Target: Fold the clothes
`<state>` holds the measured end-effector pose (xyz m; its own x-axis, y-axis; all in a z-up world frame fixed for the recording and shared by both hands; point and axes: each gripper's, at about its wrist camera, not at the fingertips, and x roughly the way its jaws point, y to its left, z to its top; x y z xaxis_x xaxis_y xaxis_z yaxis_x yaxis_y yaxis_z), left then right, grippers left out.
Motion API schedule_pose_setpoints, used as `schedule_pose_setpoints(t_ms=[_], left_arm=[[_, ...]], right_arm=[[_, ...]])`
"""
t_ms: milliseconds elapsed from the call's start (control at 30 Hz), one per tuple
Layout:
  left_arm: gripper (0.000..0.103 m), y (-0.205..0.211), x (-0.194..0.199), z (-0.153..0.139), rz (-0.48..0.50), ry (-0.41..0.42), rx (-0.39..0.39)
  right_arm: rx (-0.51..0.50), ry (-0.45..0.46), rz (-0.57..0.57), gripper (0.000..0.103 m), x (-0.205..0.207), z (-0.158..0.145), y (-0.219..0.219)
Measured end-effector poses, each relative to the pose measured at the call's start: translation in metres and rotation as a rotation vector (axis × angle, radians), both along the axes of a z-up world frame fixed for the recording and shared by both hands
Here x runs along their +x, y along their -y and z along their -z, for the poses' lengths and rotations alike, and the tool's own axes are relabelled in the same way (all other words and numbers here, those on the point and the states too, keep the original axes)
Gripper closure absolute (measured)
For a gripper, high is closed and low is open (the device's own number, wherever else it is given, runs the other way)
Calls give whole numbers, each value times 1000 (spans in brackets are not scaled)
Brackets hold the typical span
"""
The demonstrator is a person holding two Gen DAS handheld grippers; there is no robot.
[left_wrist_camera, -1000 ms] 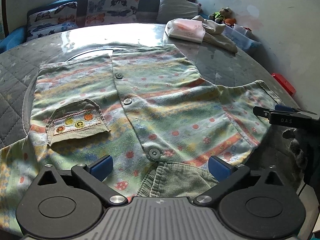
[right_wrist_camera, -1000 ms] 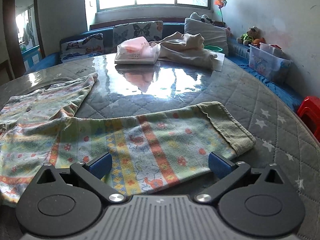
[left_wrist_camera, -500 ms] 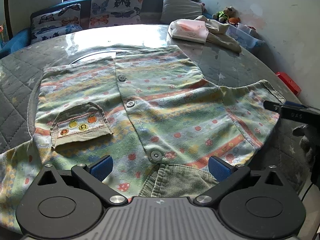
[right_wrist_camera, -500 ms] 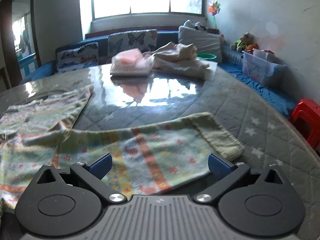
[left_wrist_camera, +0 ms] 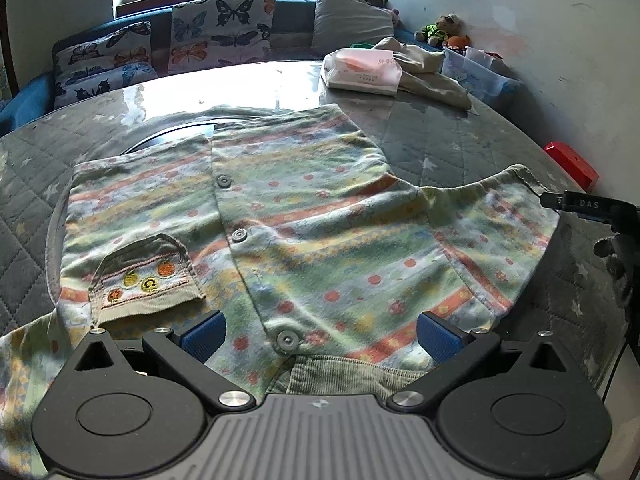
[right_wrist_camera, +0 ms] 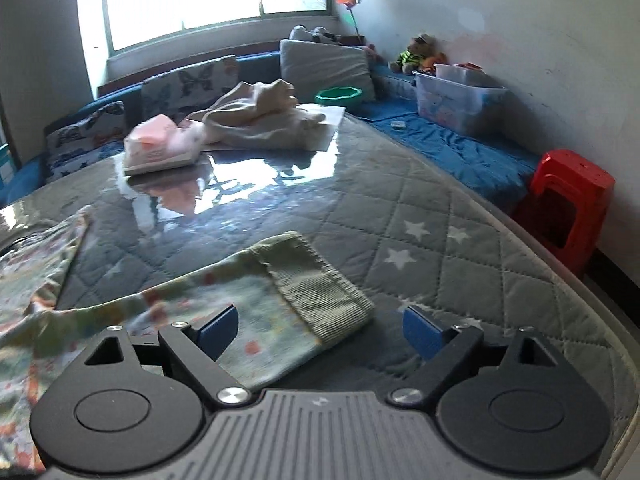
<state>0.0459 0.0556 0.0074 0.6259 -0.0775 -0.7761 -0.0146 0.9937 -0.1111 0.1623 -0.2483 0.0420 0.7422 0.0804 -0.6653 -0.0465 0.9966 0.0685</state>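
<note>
A child's striped cardigan (left_wrist_camera: 312,232) lies flat and buttoned on the quilted table (left_wrist_camera: 432,148), with an embroidered pocket (left_wrist_camera: 146,276) on its left side. My left gripper (left_wrist_camera: 320,338) hovers open over the corduroy collar (left_wrist_camera: 340,376), its blue pads apart and off the cloth. In the right wrist view the sleeve stretches out to its corduroy cuff (right_wrist_camera: 320,284). My right gripper (right_wrist_camera: 320,332) is over that cuff. Its jaws are closing, with the cuff's end lying between the pads, which do not press on it. One of its black fingers (left_wrist_camera: 576,203) shows at the sleeve end in the left wrist view.
A pink tissue pack (right_wrist_camera: 158,148) and a crumpled beige cloth (right_wrist_camera: 260,120) sit at the table's far side. Beyond the right table edge stand a red stool (right_wrist_camera: 568,204) and a clear plastic box (right_wrist_camera: 456,96) on a blue bench. Butterfly cushions (left_wrist_camera: 220,28) line the back.
The right gripper has swung right along the sleeve, so the cuff now lies between its pads, and its jaws have narrowed. The left gripper has barely moved.
</note>
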Motion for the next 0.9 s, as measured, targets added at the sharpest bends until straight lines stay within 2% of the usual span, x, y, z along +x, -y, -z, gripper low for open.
schedule_pose_setpoints(t_ms=[233,300,367,400,467,500,567,633,700,767,900], left_arm=[[0,1,3,-1,-4,-2,-1],[0,2,3,-1,-1,-1,0],[0,3,2,-1,3,0,2],[0,3,2,-1,3,0,2],[0,3,3,-1,2,0,2],[0,3,3,0,2,0,3],[0,3,3,0,1,0,3],[0,4,3,-1,2,1,5],[0,4,3,-1,2,3,8],[0,3,2,-1,3,1,9],[0,5,3,-1,5,-3,14]], right_arm=[[10,-30,17,29,10,4,1],[4,-28,18,37,11,4,0],[3,-27,17,41,12,4,0],[-2,-27,18,48,12,4,-1],[-11,-27,20,51,12,3,-2],[-7,-26,21,60,13,3,-1],[5,-27,21,64,14,2,0],[8,-24,31,65,14,1,1],[13,-21,45,59,15,1,3],[24,-21,54,57,17,1,5],[29,-21,38,59,19,3,5]])
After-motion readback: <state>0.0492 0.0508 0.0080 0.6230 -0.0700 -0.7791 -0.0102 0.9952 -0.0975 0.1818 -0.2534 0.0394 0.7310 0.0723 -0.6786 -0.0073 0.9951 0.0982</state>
